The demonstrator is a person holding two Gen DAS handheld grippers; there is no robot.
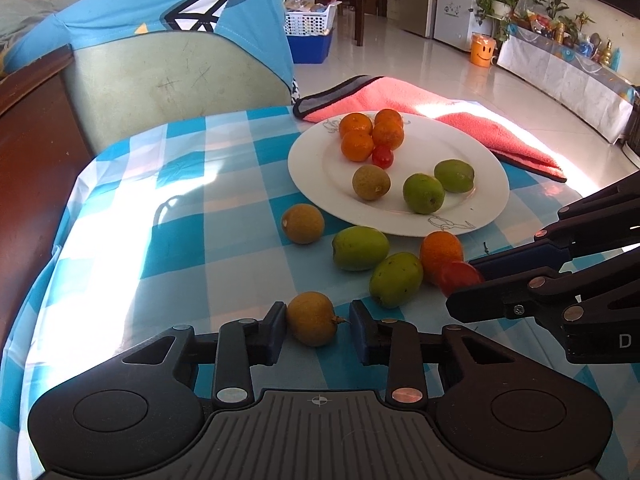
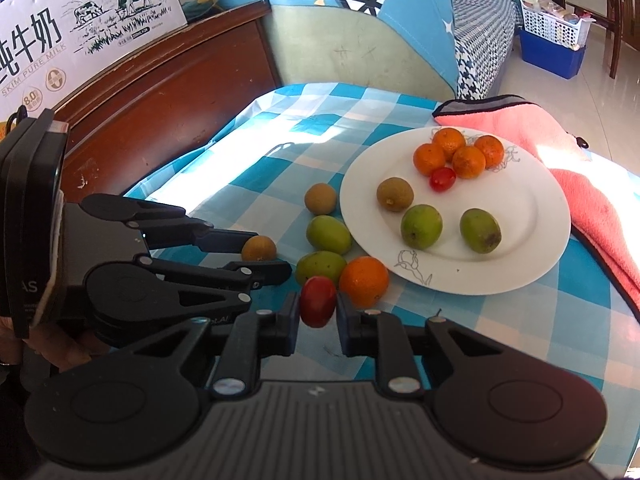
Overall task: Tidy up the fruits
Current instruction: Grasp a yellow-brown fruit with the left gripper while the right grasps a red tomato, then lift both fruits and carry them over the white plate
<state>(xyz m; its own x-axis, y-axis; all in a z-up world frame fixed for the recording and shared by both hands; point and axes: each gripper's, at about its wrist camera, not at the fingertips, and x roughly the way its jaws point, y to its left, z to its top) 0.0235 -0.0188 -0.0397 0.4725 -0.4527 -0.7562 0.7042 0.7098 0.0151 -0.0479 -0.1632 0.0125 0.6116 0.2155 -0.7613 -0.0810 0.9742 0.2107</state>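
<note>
A white plate (image 1: 472,200) is seen on a blue-and-white checked cloth (image 1: 224,240), with a pink towel (image 1: 400,96) just behind it. On the plate, four oranges (image 1: 370,132) are clustered at the far side with a cherry tomato (image 1: 383,156) touching them; a brown longan (image 1: 371,182) and two green fruits (image 1: 438,186) are placed nearer the middle.

Off the plate, on the cloth, a longan (image 1: 303,223) is seen beside the near rim, then two green fruits (image 1: 376,266) touching each other, and an orange (image 1: 441,251) at the rim.

The left gripper (image 1: 319,326) is set around a stemmed longan (image 1: 311,319) lying on the cloth. Its left pad touches the fruit; a gap is seen at the right pad, so the jaws are narrow but no full grip is shown. In the right wrist view, this longan (image 2: 259,249) is seen at the tips of the left gripper (image 2: 256,254).

The right gripper (image 2: 318,312) is clamped on a red tomato (image 2: 318,301), both pads pressed against its sides, just beside the loose orange (image 2: 364,281). From the left wrist view the same tomato (image 1: 460,277) is seen held at the tips of the right gripper (image 1: 466,284).

A green chair (image 2: 360,48) and a milk carton box (image 2: 80,20) are seen behind.
</note>
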